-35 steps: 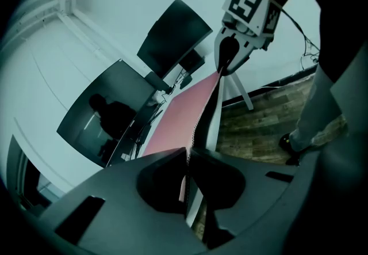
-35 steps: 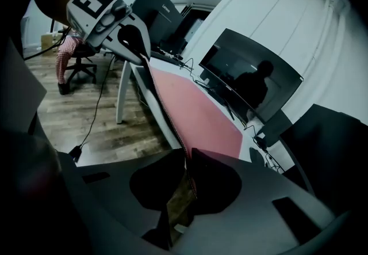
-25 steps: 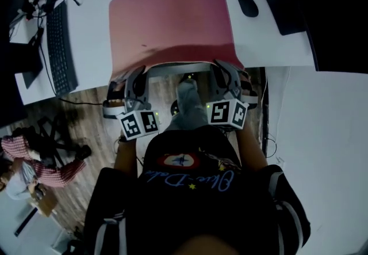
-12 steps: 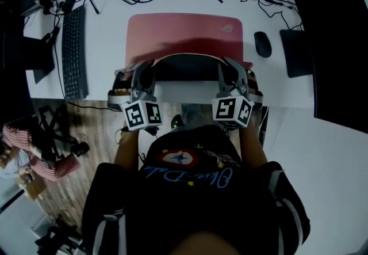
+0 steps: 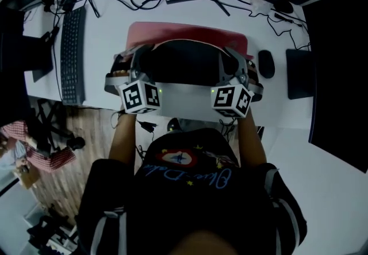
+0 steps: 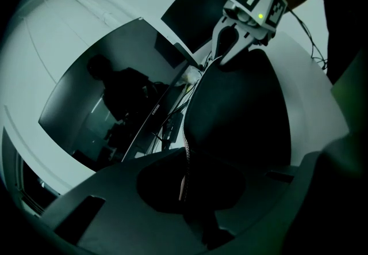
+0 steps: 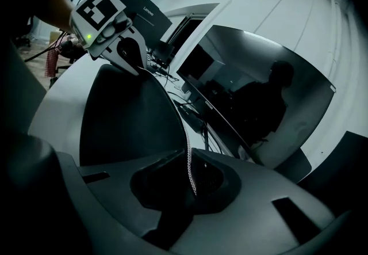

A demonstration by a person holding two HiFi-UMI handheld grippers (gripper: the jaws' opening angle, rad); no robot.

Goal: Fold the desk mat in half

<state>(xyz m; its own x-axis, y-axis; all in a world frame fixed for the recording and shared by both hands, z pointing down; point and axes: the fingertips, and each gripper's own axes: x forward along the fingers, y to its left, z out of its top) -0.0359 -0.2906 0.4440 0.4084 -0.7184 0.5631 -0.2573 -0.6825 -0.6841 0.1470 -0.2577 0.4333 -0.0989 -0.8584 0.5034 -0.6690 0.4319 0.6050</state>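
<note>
Keyboard [image 5: 72, 52]: on the table [image 5: 109, 29], far left.
Left tongs [image 5: 127, 63]: clamped on the near-left edge of the desk mat [image 5: 187, 34].
Desk mat: near half lifted, dark underside up, arching over the pink far half.
Right tongs [image 5: 240, 64]: clamped on the near-right edge.
Mouse [image 5: 266, 64]: just beside the mat.
Risks: uneven carry skews the fold; a thin pinch slips.

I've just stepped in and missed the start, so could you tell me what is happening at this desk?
A person is folding a pink desk mat on a white desk. The left gripper and the right gripper are each shut on the mat's edge, one at either end, holding it over the far half with the black underside up. A pink strip along the far edge is not yet covered. A keyboard and a mouse flank the mat.
</note>
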